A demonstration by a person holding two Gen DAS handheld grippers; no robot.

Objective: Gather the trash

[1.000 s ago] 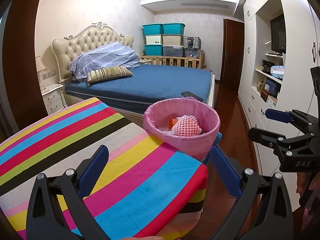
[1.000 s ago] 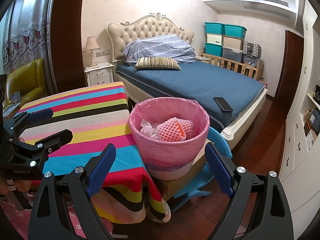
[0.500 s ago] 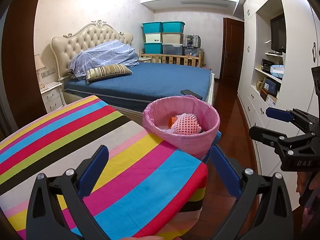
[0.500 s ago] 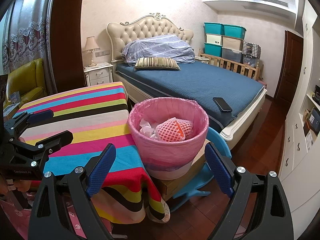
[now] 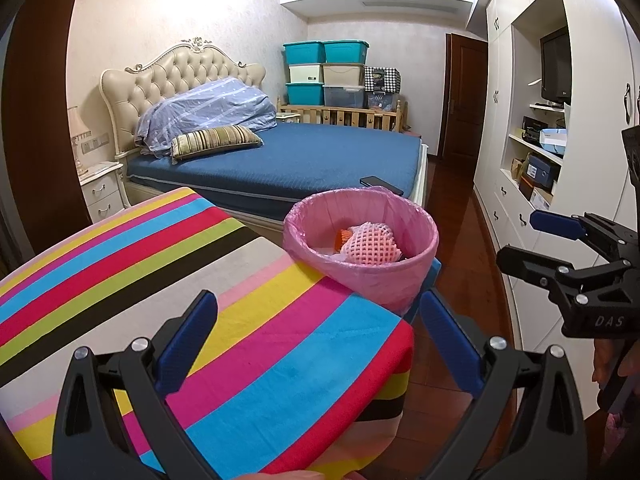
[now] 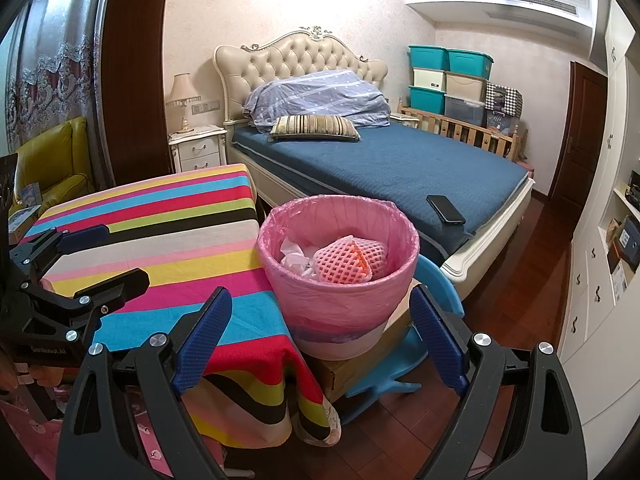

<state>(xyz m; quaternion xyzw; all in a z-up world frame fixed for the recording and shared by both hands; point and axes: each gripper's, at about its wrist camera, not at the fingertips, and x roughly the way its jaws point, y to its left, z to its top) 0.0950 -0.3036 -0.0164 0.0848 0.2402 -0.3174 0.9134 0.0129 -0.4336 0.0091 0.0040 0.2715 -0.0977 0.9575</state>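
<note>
A pink-lined trash bin (image 5: 362, 252) (image 6: 338, 276) stands beside the striped table's corner on a cardboard box (image 6: 360, 360). Inside lie a pink foam fruit net (image 5: 372, 244) (image 6: 348, 260), an orange scrap and crumpled white paper (image 6: 294, 258). My left gripper (image 5: 316, 340) is open and empty above the striped tablecloth (image 5: 160, 272), short of the bin. My right gripper (image 6: 320, 332) is open and empty in front of the bin. Each gripper shows at the side of the other's view, the right (image 5: 560, 248) and the left (image 6: 80, 256).
A bed with a blue cover (image 6: 392, 168) lies behind the bin, a black phone (image 6: 445, 209) near its edge. A blue plastic chair (image 6: 400, 364) stands under the box. White cabinets (image 5: 532, 184) line the right wall. A nightstand (image 6: 198, 152) and a yellow armchair (image 6: 56, 164) stand at the left.
The left wrist view has shifted slightly, so the bin sits a little higher in frame. The right gripper has barely moved. Both grippers stay open and empty.
</note>
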